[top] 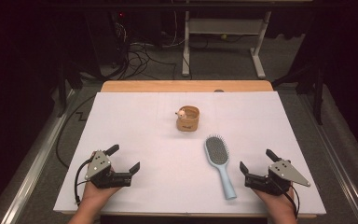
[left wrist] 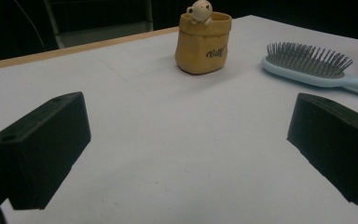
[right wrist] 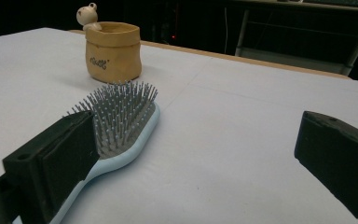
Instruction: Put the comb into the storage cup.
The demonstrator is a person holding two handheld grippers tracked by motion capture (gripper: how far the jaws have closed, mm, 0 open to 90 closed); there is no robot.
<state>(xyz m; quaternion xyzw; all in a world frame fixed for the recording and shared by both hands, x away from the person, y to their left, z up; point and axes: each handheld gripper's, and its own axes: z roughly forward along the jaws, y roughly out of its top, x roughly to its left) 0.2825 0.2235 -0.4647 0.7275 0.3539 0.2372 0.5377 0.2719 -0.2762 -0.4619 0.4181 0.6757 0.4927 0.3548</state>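
- While both hands are resting near the surface's (top: 135,116) front edge, the hairbrush (top: 219,163) is lying just beside the right tongs (top: 256,164), toward the left tongs' (top: 125,158) side, and well apart from those left tongs.
- Its long axis is running from the front edge toward the far edge, handle nearest the person, bristles facing up.
- Both tongs are standing spread wide, pinching nothing.
- Behind the brush head, nearer the far edge, a tan pouch-shaped pot (top: 188,119) is carrying dark script too small to read.
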